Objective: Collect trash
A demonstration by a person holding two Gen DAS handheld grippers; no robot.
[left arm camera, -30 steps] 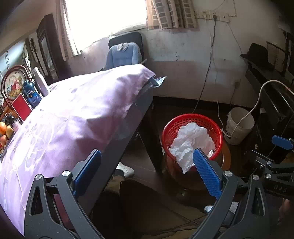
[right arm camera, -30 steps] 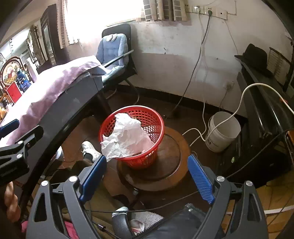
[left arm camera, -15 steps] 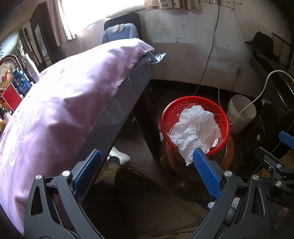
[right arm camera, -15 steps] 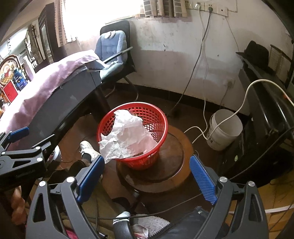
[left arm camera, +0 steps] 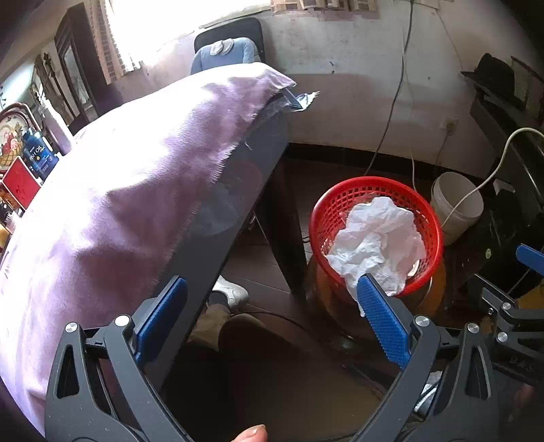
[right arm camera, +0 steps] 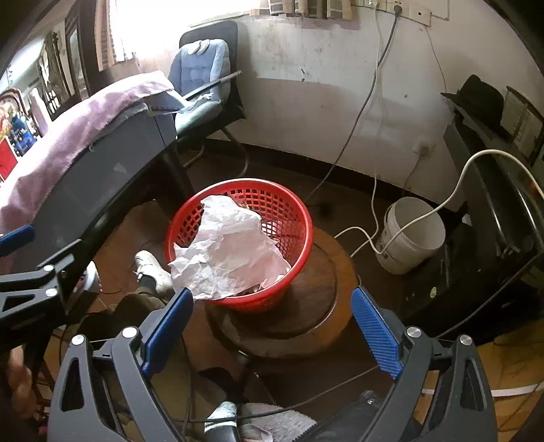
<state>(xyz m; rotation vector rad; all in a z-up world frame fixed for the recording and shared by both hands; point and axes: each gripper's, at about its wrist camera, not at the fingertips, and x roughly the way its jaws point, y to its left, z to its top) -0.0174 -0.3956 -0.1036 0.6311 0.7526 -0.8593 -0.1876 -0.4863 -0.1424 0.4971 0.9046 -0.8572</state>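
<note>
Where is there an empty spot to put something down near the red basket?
The purple cloth on the table is bare up to its left edge, where bottles crowd. The round wooden stand shows a free strip right of the red basket. The basket itself is filled by crumpled paper.

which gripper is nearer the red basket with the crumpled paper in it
Right, as far as the views tell. The right gripper is aimed straight at the red basket, open just short of it. The left gripper sits off beside the table edge, basket toward its right finger.

bright window [right arm camera: 163, 27], stained white wall [right arm camera: 306, 112], dark floor [right arm camera: 278, 176], office chair [right arm camera: 207, 78]
</note>
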